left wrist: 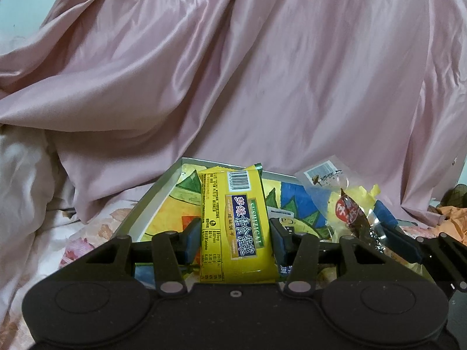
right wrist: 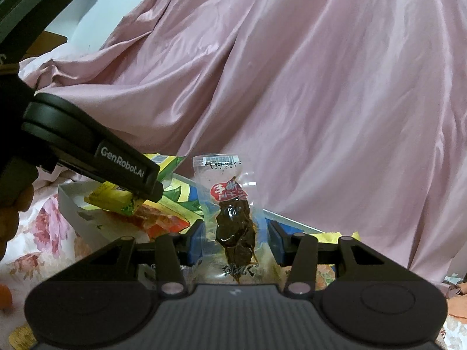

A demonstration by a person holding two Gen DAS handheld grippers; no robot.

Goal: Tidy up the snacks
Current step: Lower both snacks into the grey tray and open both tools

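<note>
In the left wrist view my left gripper (left wrist: 236,237) is shut on a yellow biscuit packet (left wrist: 238,218), which stands upright between the blue pads. Behind it lies a shallow white box (left wrist: 159,188) with a colourful printed bottom. My right gripper (right wrist: 235,243) is shut on a clear packet of dark brown snack (right wrist: 233,224) with a red label. That clear packet (left wrist: 348,210) also shows at the right of the left wrist view, over the box. From the right wrist view, the left gripper (right wrist: 146,194) hangs over the box (right wrist: 68,201) with the yellow packet (right wrist: 113,201).
A large pink satin cloth (left wrist: 262,73) rises behind the box and fills the background. The box rests on floral bedding (right wrist: 43,227). An orange-red packet (right wrist: 163,221) lies inside the box. A hand (right wrist: 11,218) grips the left tool. Orange wrappers (left wrist: 452,221) lie far right.
</note>
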